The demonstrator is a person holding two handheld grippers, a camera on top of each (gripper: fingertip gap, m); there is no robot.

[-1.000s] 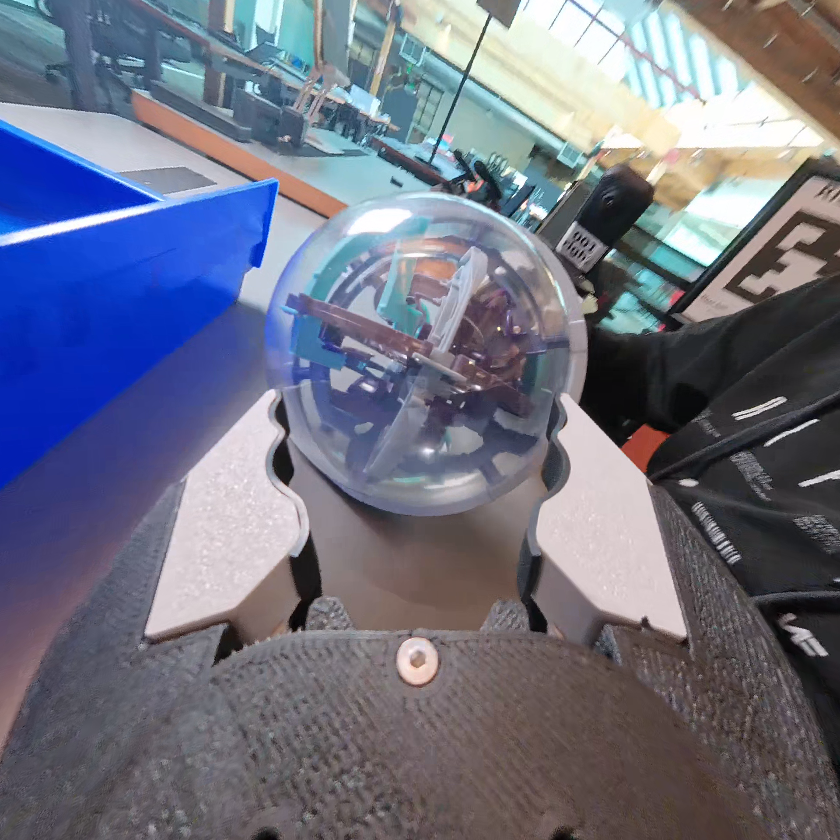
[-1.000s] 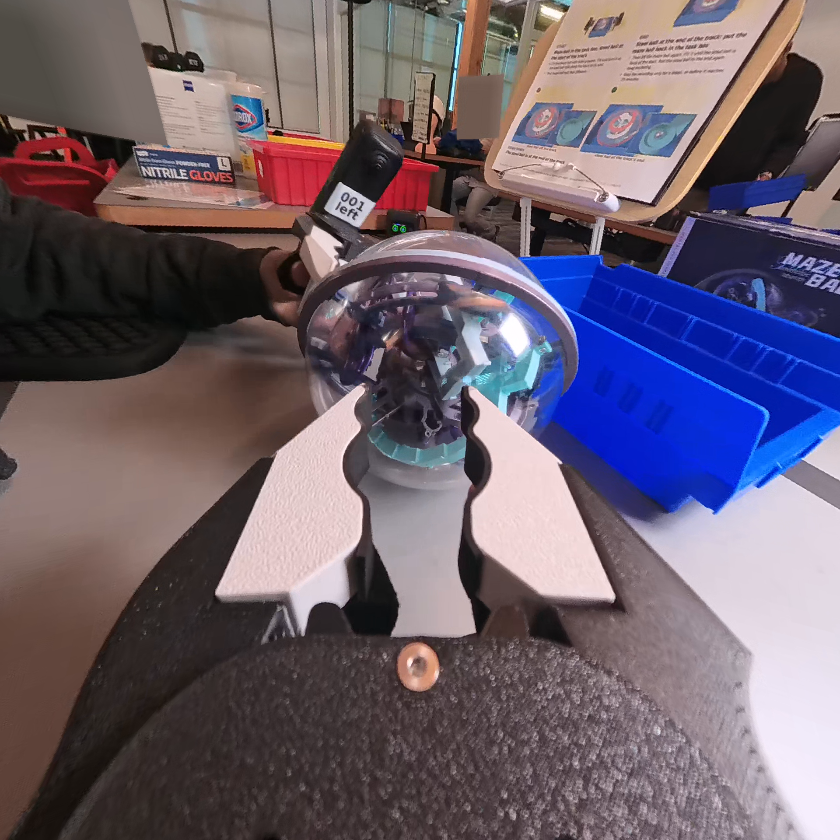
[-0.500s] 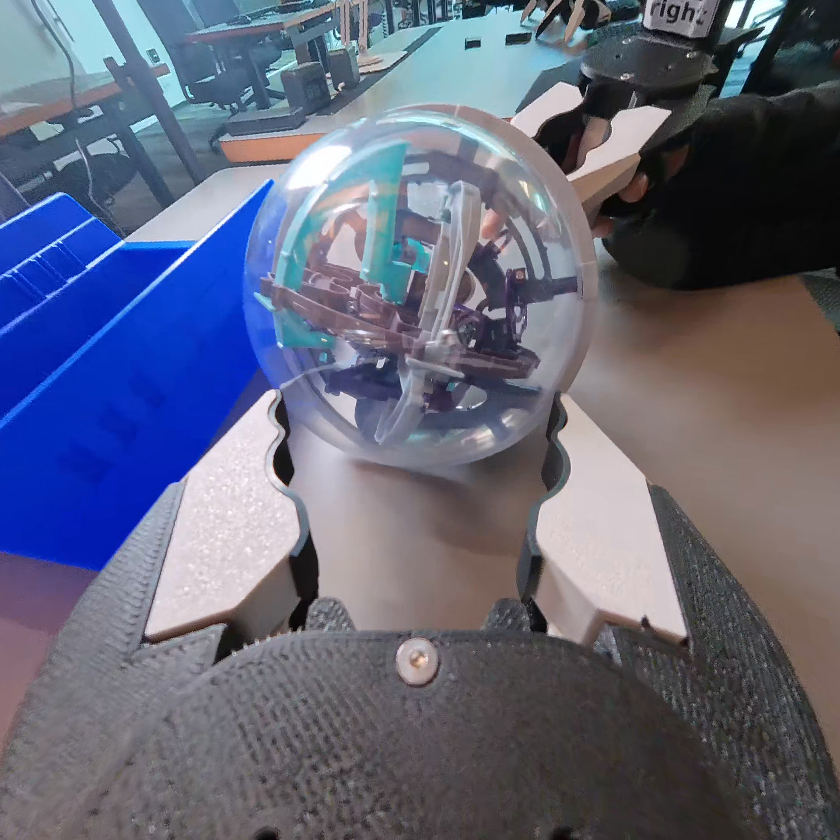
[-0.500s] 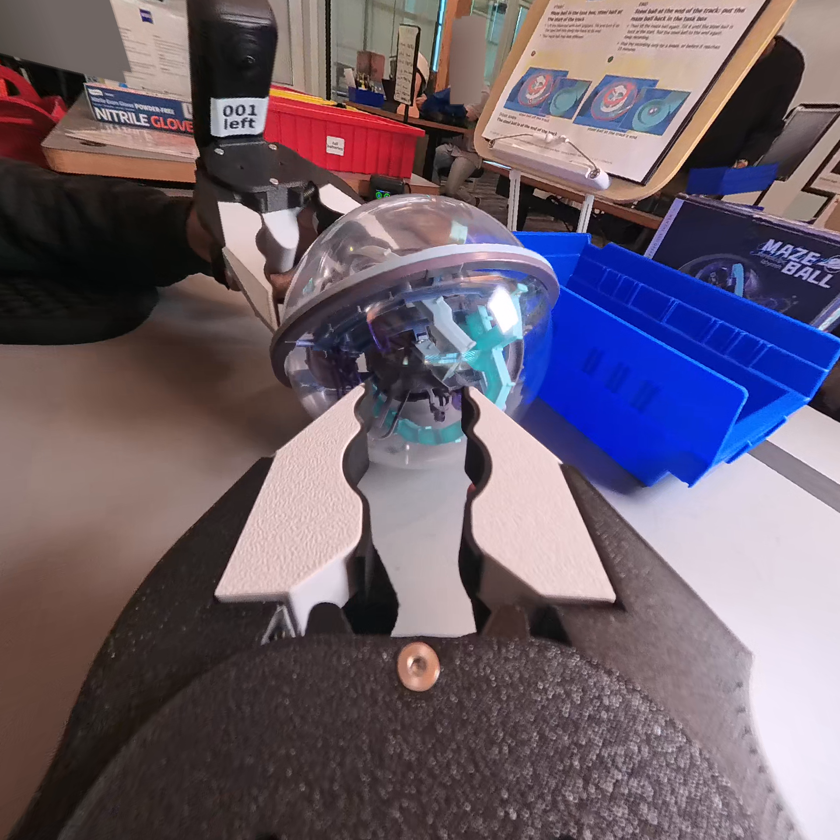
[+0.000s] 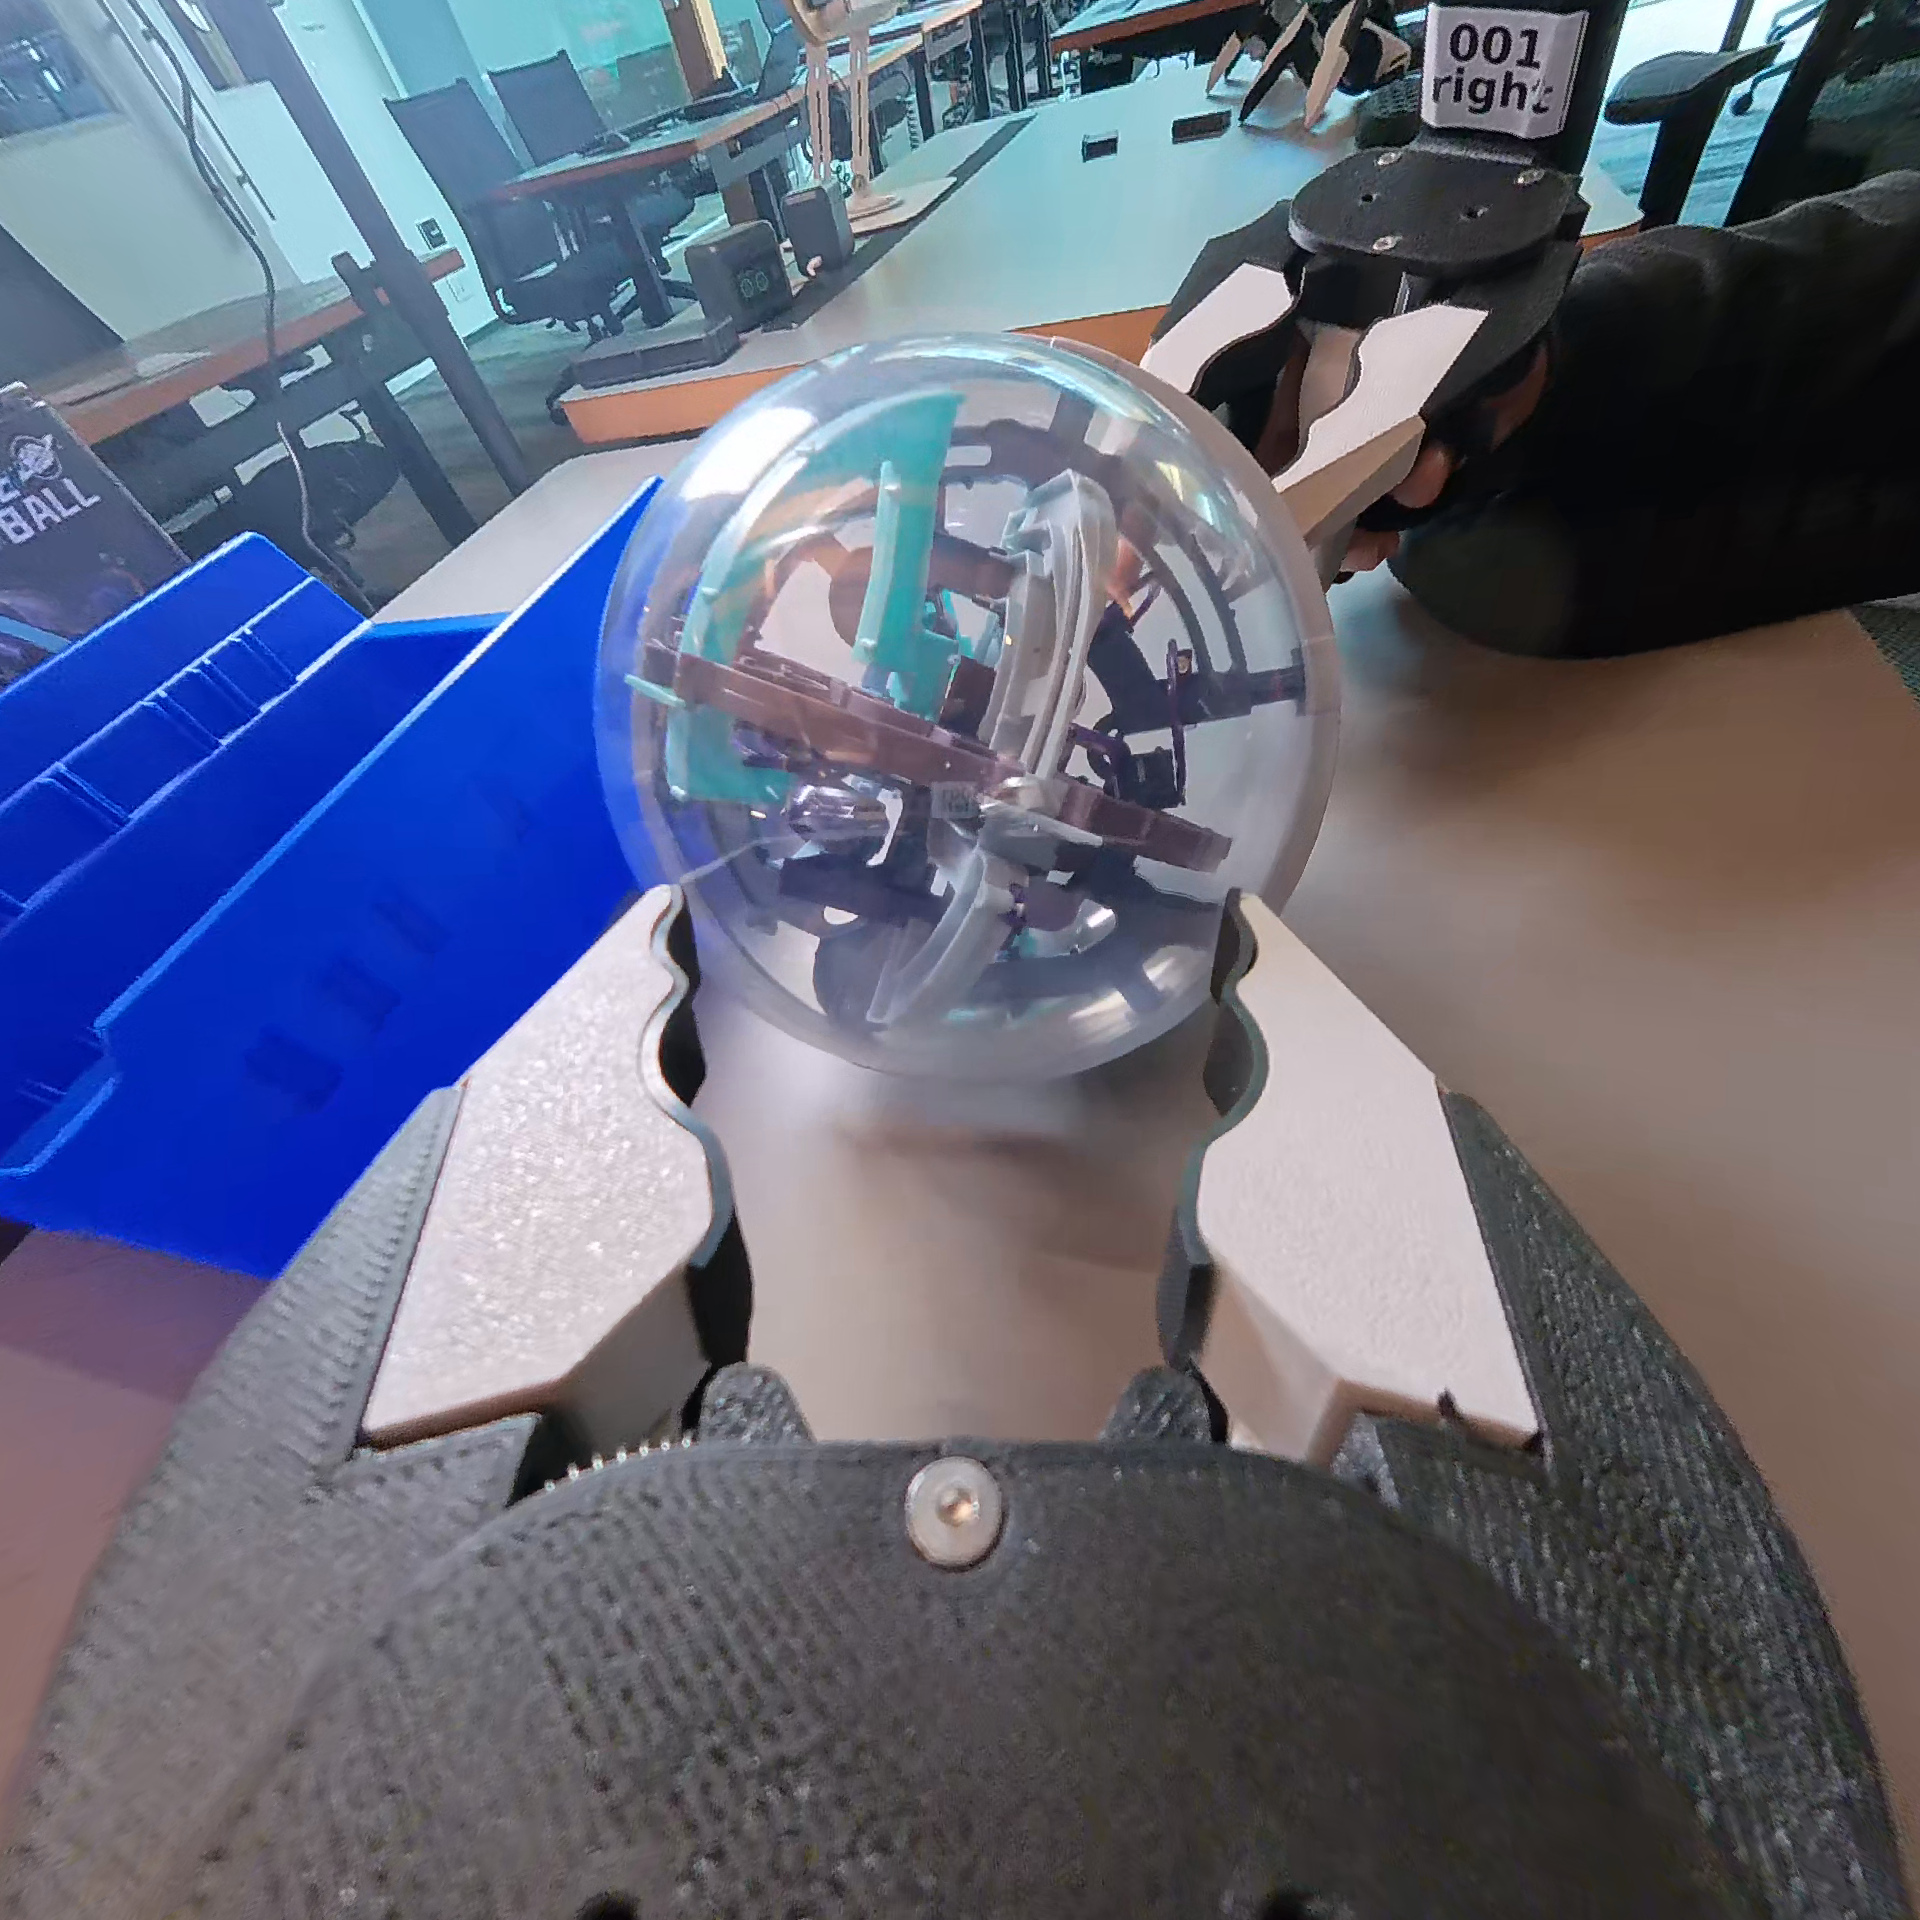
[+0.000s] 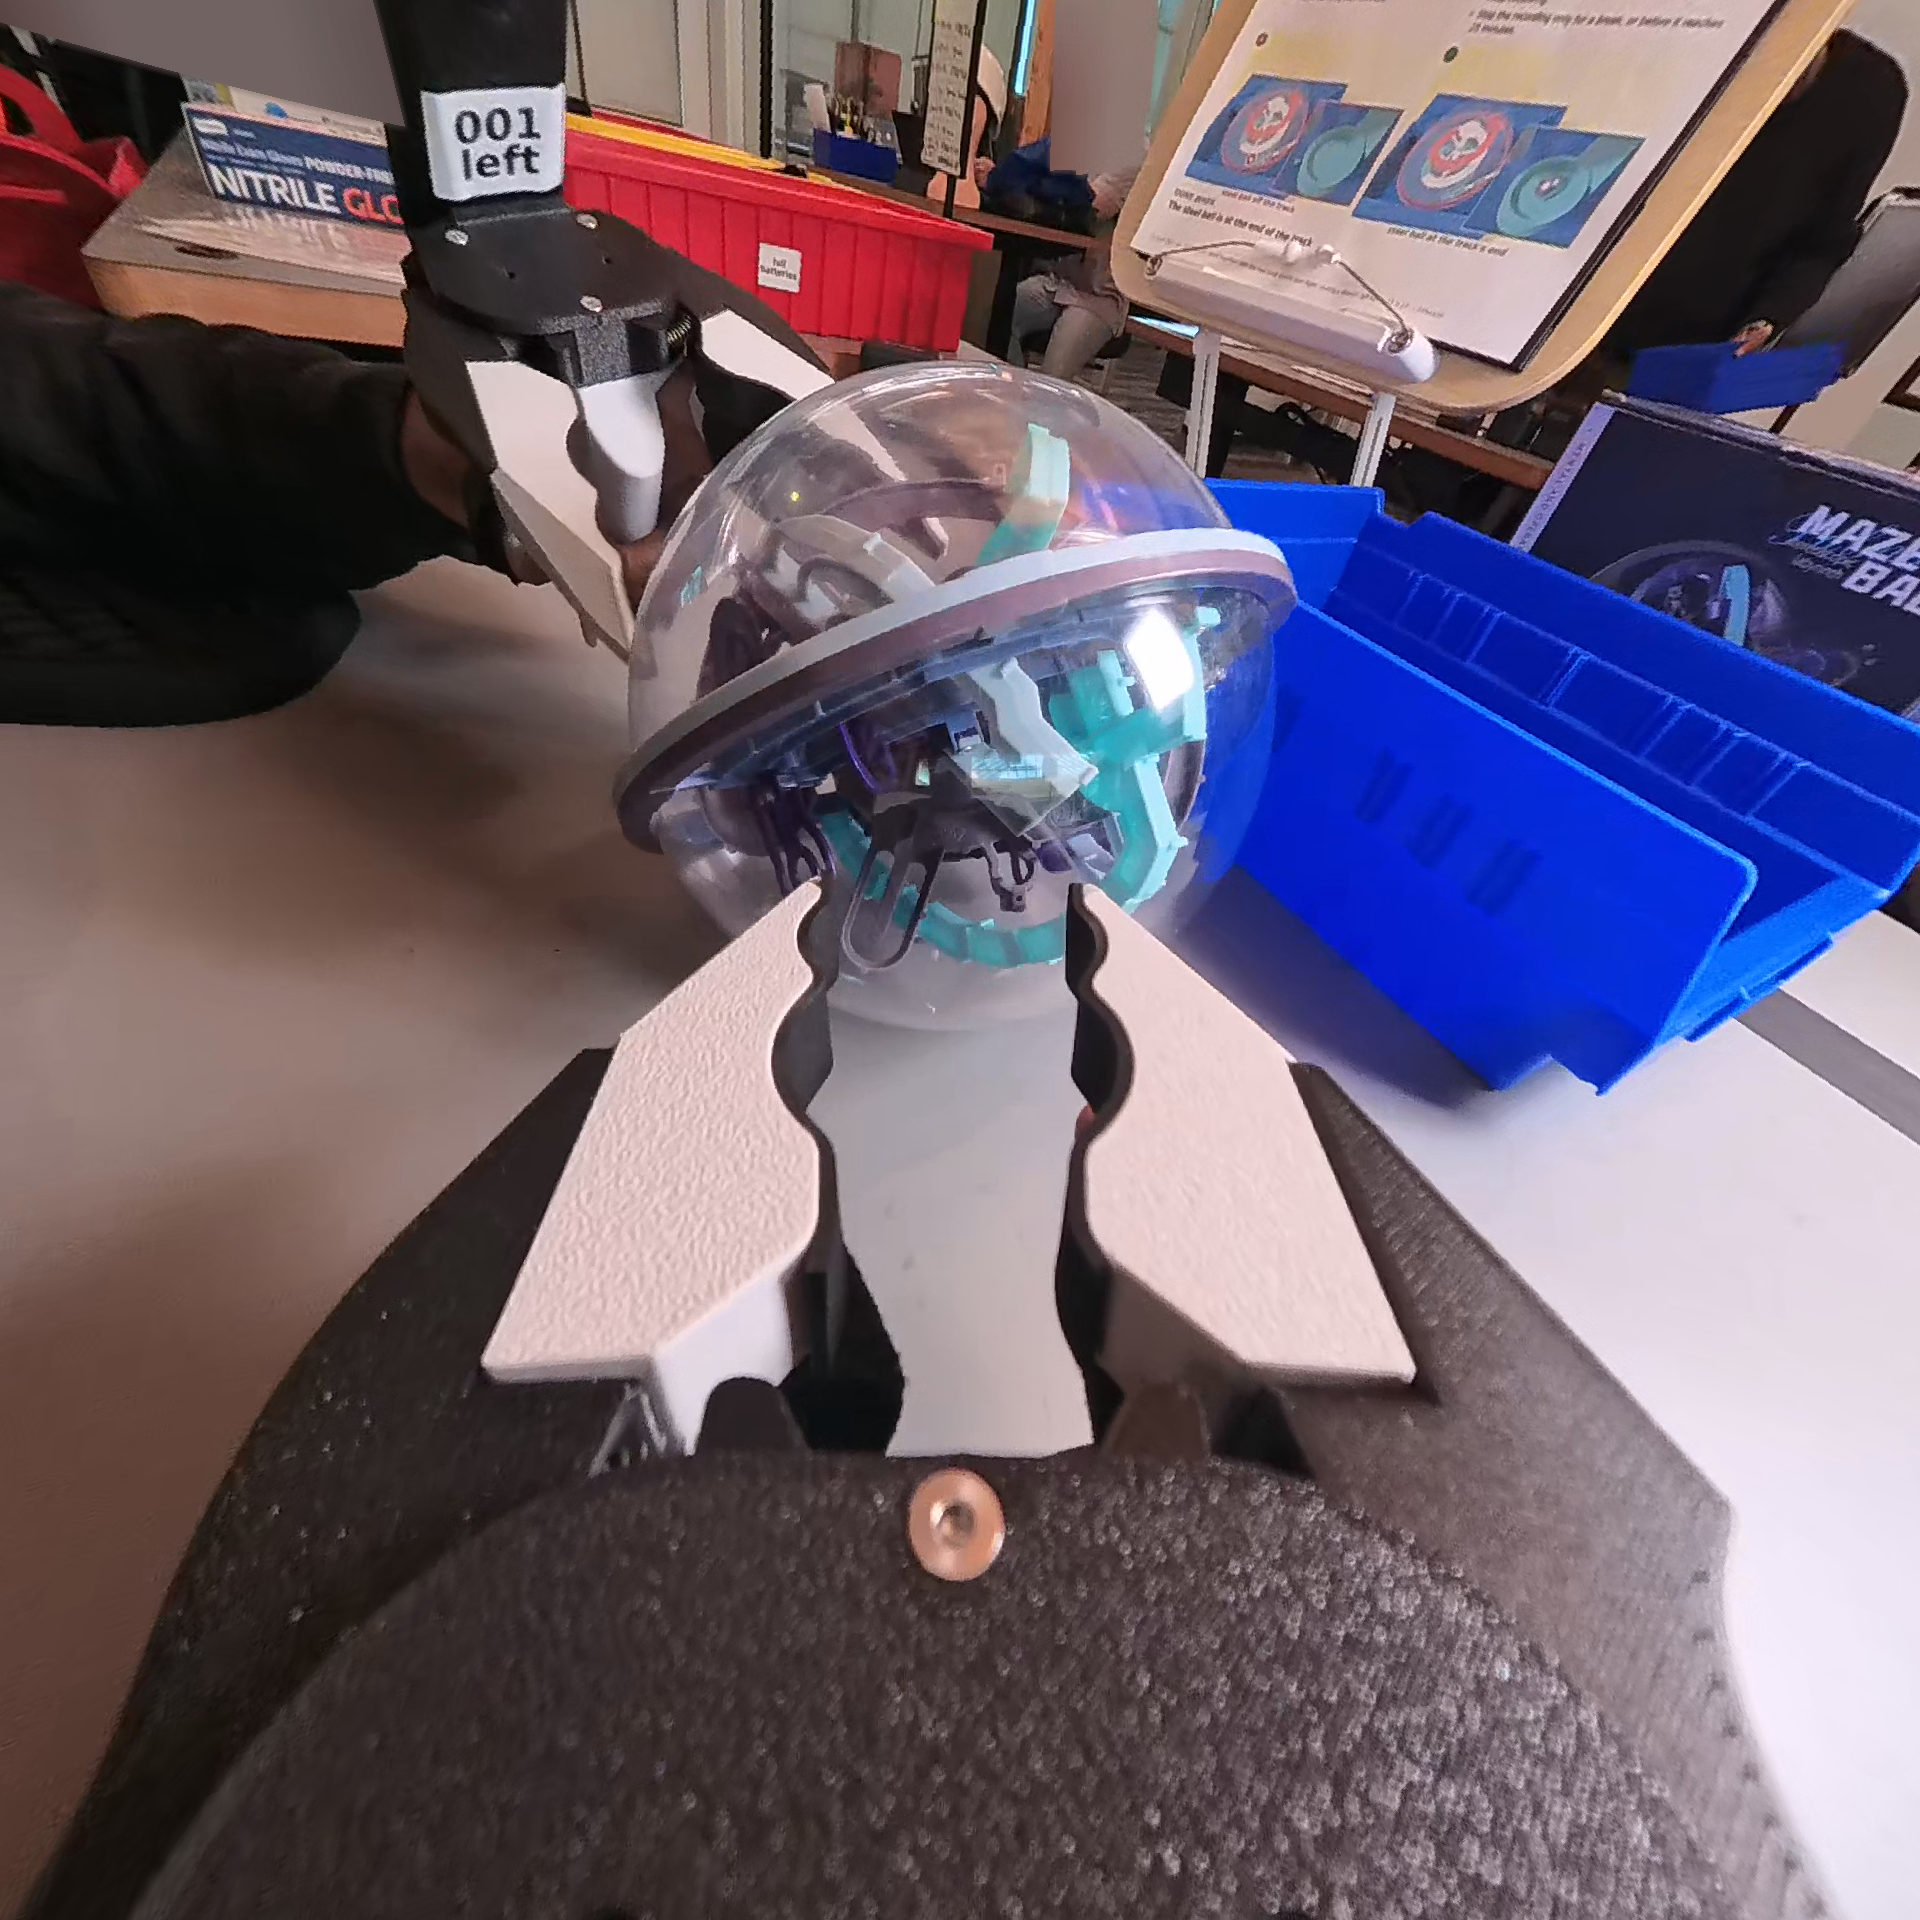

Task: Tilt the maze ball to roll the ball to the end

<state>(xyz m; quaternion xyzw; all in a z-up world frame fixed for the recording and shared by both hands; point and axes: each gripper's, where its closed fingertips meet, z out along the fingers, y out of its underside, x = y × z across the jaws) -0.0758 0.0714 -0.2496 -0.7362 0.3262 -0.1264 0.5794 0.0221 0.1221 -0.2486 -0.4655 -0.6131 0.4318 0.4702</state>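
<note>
The maze ball [image 5: 966,707], a clear sphere with teal, brown, grey and purple tracks inside, is held between the two grippers over the pale bench [image 5: 1610,935]. The left gripper [image 5: 961,904] is spread wide, its two fingertips pressed against the lower sides of the sphere, so it grips the ball. From the right wrist view the right gripper [image 6: 945,883] is opened only part way, and its tips meet the underside of the ball [image 6: 951,696]; whether they pinch it or merely brace it I cannot tell. In that view the grey seam ring around the sphere runs tilted, higher on the right than on the left. The small ball inside cannot be made out among the tracks. A blue bin [image 6: 1538,831] stands on the bench just beside the sphere, and a dark box [image 6: 1766,561] stands behind the bin. Farther back is a slanted board with a printed sheet [image 6: 1455,156], and a red crate [image 6: 769,249] sits on another table.
</note>
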